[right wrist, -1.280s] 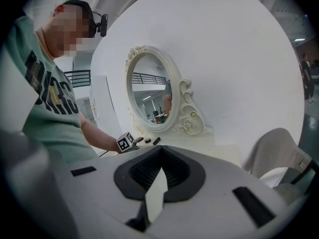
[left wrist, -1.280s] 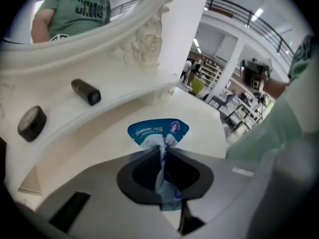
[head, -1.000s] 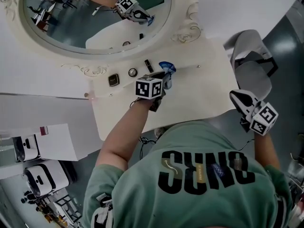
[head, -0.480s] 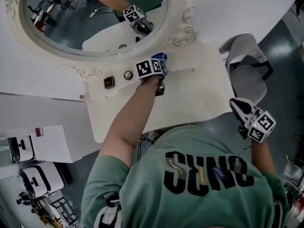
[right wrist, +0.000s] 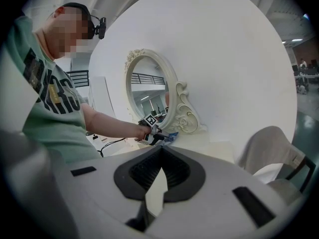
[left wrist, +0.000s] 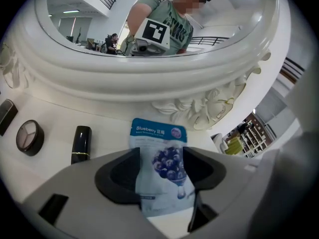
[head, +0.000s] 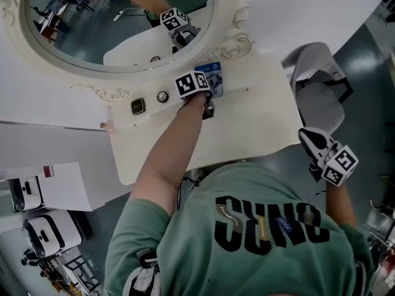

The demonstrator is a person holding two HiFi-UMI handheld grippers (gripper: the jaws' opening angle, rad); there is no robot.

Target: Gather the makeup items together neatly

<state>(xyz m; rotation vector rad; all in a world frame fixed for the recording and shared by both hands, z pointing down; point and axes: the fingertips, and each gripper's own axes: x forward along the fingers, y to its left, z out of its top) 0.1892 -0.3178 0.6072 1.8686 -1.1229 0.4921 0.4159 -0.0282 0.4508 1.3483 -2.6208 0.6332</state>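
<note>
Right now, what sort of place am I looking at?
Likely a dressing table, perhaps staged in an office: an ornate oval mirror, with a lipstick, eyeshadow compact and blueberry sachet before it.

The sachet (left wrist: 160, 168), at lower centre of the left gripper view, is looking like glossy printed plastic film, smooth and lightly creased. The lipstick (left wrist: 81, 143) left of it is gleaming as polished black plastic with a thin gold metallic band. The table (head: 247, 128) is showing a smooth, matt cream surface. The carved white mirror frame (left wrist: 149, 78) is carrying a soft sheen. The right tongs (right wrist: 161, 151) are showing matt grey plastic with black ribbed pads (right wrist: 176, 172).
</note>
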